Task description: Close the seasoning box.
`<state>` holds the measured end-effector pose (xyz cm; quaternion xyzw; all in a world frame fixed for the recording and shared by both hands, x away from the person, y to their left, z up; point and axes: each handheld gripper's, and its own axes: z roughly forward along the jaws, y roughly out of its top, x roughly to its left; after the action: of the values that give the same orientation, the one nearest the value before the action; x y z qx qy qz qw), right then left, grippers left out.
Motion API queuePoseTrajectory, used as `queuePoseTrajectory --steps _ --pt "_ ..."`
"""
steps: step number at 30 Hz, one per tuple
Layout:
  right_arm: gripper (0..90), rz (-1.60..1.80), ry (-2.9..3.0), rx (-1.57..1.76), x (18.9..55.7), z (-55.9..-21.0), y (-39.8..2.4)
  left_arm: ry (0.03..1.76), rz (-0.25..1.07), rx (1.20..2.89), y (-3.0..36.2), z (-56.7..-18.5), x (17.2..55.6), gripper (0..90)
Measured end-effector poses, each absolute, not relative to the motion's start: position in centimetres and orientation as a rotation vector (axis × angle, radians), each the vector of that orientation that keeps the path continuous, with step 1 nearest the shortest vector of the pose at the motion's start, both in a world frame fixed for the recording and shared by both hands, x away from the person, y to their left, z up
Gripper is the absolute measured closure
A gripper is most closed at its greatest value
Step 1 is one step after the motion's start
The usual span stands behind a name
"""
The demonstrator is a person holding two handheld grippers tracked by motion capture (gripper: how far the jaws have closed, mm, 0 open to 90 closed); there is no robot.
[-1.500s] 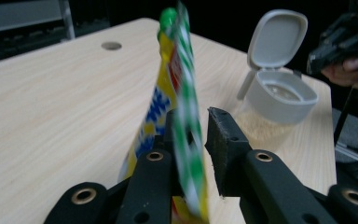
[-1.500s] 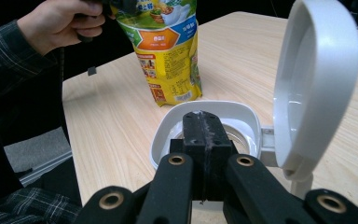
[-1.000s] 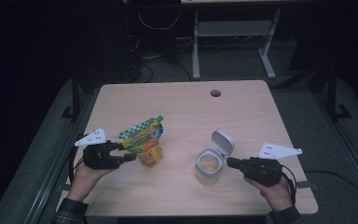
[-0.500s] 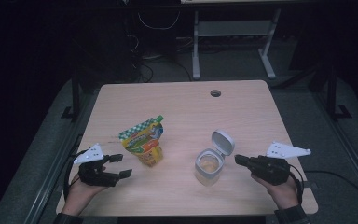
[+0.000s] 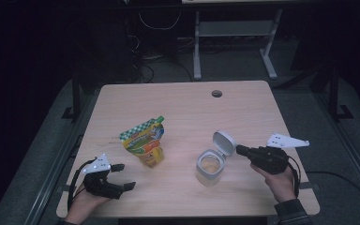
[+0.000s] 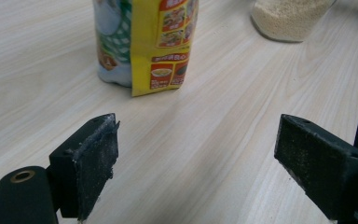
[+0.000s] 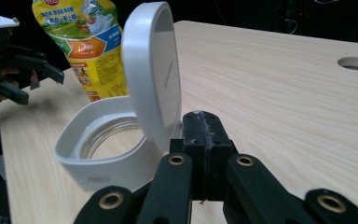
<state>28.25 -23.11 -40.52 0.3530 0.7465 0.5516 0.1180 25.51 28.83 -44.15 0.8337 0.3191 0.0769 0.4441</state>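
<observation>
A yellow and green food pouch [image 5: 145, 143] stands upright on the wooden table [image 5: 183, 103], left of centre. To its right is a glass jar [image 5: 210, 166] of pale grains, its white flip lid [image 5: 224, 142] standing up. My left gripper [image 5: 125, 176] hovers low at the front left, apart from the pouch [image 6: 144, 42]. Its jaws have just been opening and stand open with nothing between them [image 6: 205, 158]. My right gripper [image 5: 240, 151] is shut, its tips [image 7: 204, 126] close behind the raised lid [image 7: 151, 70]; I cannot tell if they touch.
A round cable hole [image 5: 216, 93] sits near the table's far edge. A metal stand [image 5: 234, 37] and cables lie on the dark floor beyond. Bare tabletop stretches across the far half and between pouch and jar.
My left gripper has drawn back from the pouch toward the front left edge, sunk lower, and its jaws have widened. The pouch stays upright. My right gripper has shifted slightly toward the lid's far side.
</observation>
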Motion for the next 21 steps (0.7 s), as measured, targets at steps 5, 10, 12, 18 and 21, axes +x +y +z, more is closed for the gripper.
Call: queuePoseTrajectory --steps 5,10,12,18,21 --pt "90.0 1.620 2.192 1.002 28.7 -40.1 -22.0 0.782 0.169 2.087 28.3 -44.6 25.6 13.1" --pt "90.0 1.619 2.196 0.991 28.6 -40.0 -21.6 0.779 0.160 2.092 28.2 -44.7 25.7 13.2" --pt "90.0 1.625 2.198 0.981 28.6 -40.0 -21.4 0.773 0.158 2.093 28.2 -44.7 25.7 13.2" --pt "90.0 1.624 2.220 0.973 28.5 -40.1 -21.0 0.780 0.153 2.083 28.2 -44.8 25.7 13.3" --pt "90.0 1.623 2.230 0.963 28.4 -40.1 -20.7 0.778 0.151 2.084 28.2 -44.8 25.7 13.3"
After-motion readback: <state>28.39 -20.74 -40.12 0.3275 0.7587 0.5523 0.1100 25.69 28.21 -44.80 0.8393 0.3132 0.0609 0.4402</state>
